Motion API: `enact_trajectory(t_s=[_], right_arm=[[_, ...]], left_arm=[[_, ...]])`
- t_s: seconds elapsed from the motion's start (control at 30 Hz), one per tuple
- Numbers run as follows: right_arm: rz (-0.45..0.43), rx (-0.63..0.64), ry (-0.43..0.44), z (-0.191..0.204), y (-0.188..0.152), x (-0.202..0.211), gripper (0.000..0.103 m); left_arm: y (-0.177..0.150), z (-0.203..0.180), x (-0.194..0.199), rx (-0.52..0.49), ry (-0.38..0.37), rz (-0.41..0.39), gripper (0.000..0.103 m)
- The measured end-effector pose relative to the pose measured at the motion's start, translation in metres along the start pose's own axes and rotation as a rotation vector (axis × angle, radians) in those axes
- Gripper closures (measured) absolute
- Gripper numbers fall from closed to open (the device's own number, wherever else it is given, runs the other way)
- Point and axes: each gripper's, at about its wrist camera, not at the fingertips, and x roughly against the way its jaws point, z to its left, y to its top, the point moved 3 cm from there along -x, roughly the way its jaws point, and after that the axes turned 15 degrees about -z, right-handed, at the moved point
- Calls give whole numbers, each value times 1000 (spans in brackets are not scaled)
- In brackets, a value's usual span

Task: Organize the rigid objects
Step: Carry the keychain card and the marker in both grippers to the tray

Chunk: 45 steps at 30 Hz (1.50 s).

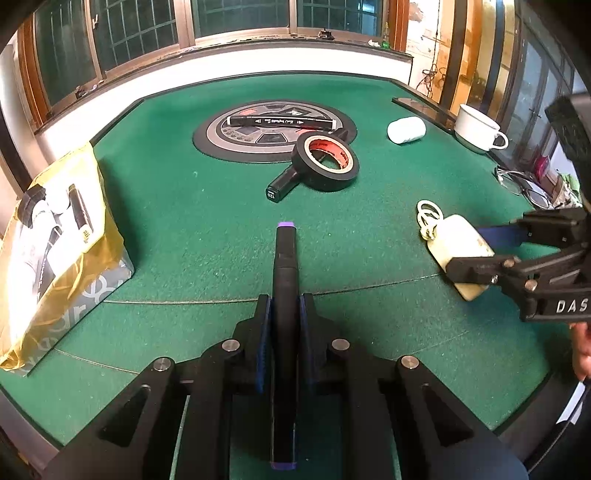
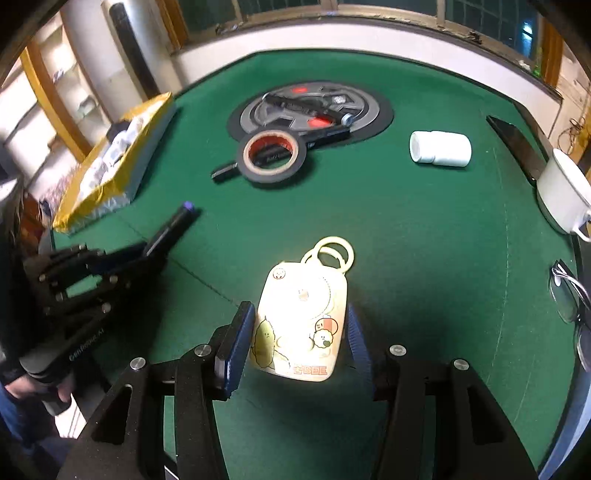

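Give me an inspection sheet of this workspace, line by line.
Surface: green felt table with a round control panel inset.
Job's things: black marker in the left gripper; cream cartoon case between the right gripper pads; tape roll lying over a second marker; third marker on the panel; white bottle on its side.
Clutter: yellow bag of items, white cup, glasses.
Cables: hanging cords beyond the table.
Surroundings: barred windows.

three markers point(image 1: 283, 280), one tape roll point(image 1: 327, 160), one bottle point(image 1: 406, 130), one cup point(image 1: 478, 127), one cream tag point(image 2: 301, 321).
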Motion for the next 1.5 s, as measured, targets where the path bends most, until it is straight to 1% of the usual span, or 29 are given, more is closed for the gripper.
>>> enact_trajectory(t_s=[0.03,0.13,0.3,0.43,0.53,0.63,0.8,0.93,1.07,1.23,1.4,1.5], right_arm=[[6,-7,3,-1,-2,-2,58],[-21,-33,6,-5,-2,-1,58],[-56,-67,28,1,6,-2,58],[-132,-33,33,26,33,-5,59],[-172,-3,64,50,53,-15,59],[-202,10,93,62,55,-22,59],[-172,-13,109,53,45,-35,59],[-215,-12,100,48,49,-25,59],[-208,-31,117,46,47,-25,59],[-212,-19,121,50,46,-25,59],[-212,-5,123,55,45,-25,59],[-211,4,124,57,45,-26,59]], left_arm=[[0,0,0,-2,1,0,90],[-2,-2,1,-16,8,-21,90],[-2,5,1,38,-14,-29,90],[-3,6,2,48,-15,-32,90],[-4,9,3,71,-24,-34,90],[-4,10,4,76,-18,-35,90],[-3,9,6,62,26,-48,90],[2,10,13,40,74,-96,90],[8,15,21,35,113,-142,90],[11,22,26,21,164,-178,90],[11,24,29,10,191,-191,90],[10,24,31,8,195,-190,90]])
